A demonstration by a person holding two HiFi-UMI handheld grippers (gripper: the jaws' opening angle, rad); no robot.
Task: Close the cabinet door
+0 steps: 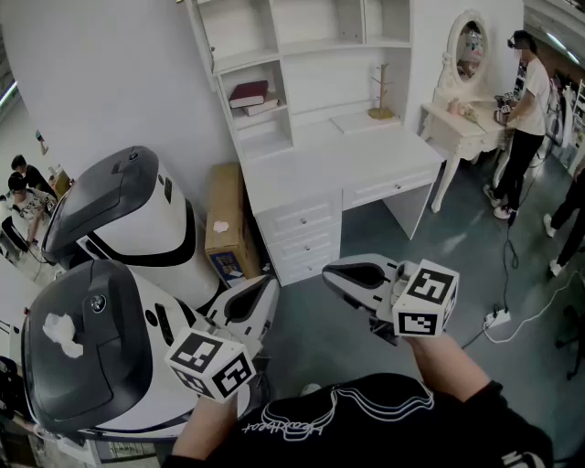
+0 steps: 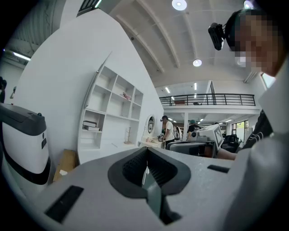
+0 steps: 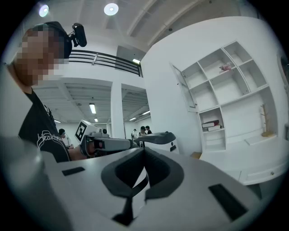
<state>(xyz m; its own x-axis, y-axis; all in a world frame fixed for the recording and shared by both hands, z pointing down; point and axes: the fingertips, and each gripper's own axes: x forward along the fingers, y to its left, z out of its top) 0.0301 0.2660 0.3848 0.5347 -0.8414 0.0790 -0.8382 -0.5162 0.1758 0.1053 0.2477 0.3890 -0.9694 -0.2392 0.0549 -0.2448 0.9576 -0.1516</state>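
The white desk hutch (image 1: pixel 302 55) stands against the far wall. Its upper left cabinet door (image 1: pixel 196 26) hangs open and shows edge-on in the left gripper view (image 2: pixel 96 84) and the right gripper view (image 3: pixel 180 86). My left gripper (image 1: pixel 271 284) is held low in front of me, well short of the desk, jaws shut and empty (image 2: pixel 146 151). To its right, my right gripper (image 1: pixel 327 271) points left towards it, also shut with nothing between its jaws (image 3: pixel 144 153).
Two big white-and-grey machines (image 1: pixel 119 219) fill the left side. A cardboard box (image 1: pixel 225 215) leans beside the desk drawers (image 1: pixel 302 233). Books (image 1: pixel 251 95) lie on a shelf. A vanity table with a mirror (image 1: pixel 460 119), a standing person (image 1: pixel 526 119) and a floor power strip (image 1: pixel 498 318) are at the right.
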